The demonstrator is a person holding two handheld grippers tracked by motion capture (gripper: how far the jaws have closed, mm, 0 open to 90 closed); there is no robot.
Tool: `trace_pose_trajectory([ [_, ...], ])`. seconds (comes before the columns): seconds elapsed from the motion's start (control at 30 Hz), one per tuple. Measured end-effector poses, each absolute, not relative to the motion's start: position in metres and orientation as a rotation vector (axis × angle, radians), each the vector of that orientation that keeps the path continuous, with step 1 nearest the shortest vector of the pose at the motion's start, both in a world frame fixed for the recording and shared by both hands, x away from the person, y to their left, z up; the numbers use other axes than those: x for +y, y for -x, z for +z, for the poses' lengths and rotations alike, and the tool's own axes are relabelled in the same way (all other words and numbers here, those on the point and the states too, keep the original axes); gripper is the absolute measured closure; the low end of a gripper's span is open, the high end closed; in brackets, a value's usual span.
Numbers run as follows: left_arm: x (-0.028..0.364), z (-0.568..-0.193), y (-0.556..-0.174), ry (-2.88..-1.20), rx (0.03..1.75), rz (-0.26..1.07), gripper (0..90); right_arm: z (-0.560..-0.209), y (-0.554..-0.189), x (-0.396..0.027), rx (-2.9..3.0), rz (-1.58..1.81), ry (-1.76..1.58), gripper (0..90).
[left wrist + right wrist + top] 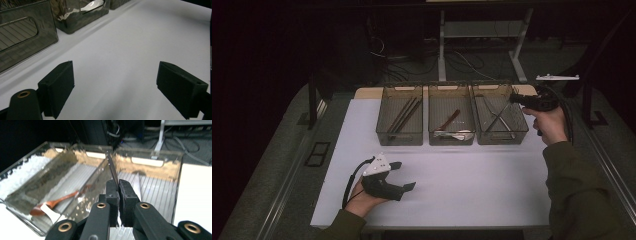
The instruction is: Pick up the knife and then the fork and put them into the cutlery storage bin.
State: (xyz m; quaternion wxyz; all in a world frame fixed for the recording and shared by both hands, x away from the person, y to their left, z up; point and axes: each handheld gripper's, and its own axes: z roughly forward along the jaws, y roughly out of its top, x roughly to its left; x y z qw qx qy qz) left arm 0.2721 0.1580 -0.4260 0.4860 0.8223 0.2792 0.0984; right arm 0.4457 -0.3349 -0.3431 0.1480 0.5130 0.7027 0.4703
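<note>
1. While your left hand lay near the near-left part of the white table top (462, 185), your left gripper (404, 176) rested low over it with its jaws spread wide and nothing between them.
2. Seen from the left gripper view, those two black jaws stood well apart over bare white surface, and the left gripper (115, 85) pointed toward the row of bins.
3. You held your right gripper (513, 98) at the far right, over the far edge of the right bin (502, 137).
4. Its jaws were pressed together on a thin metal fork (112, 168); in the right gripper view the fork rose slanting from between the pads, above the right bin (160, 187).
5. Three clear bins stood side by side across the far part of the table, touching or nearly so.
6. Your left bin (399, 136) held dark chopsticks (404, 115) lying lengthwise.
7. Your middle bin (451, 139) held a brown wooden spoon (451, 119) and a white spoon (460, 134) at its near end.
8. Your right bin already held several metal pieces (498, 119), crossed over each other; what each one was you could not tell from above.
9. Your right hand (552, 122) gripped the handle just beyond the table's right side, well apart from your left hand (364, 200).
</note>
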Motion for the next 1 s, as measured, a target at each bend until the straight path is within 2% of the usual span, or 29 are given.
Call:
trace_pose_trajectory([
  [0.3,0.156,-0.426,-0.272,-2.008,0.671,0.240,13.9,-0.366,-0.454,-0.333,2.109,1.350,-1.533,85.0],
  [0.67,0.156,-0.426,-0.273,-2.014,0.669,0.239,14.1,-0.386,-0.469,-0.329,2.112,1.073,-1.553,73.6],
  [1.0,0.156,-0.426,-0.273,-2.016,0.670,0.244,14.1,-0.382,-0.466,-0.336,2.056,1.015,-1.507,52.4],
])
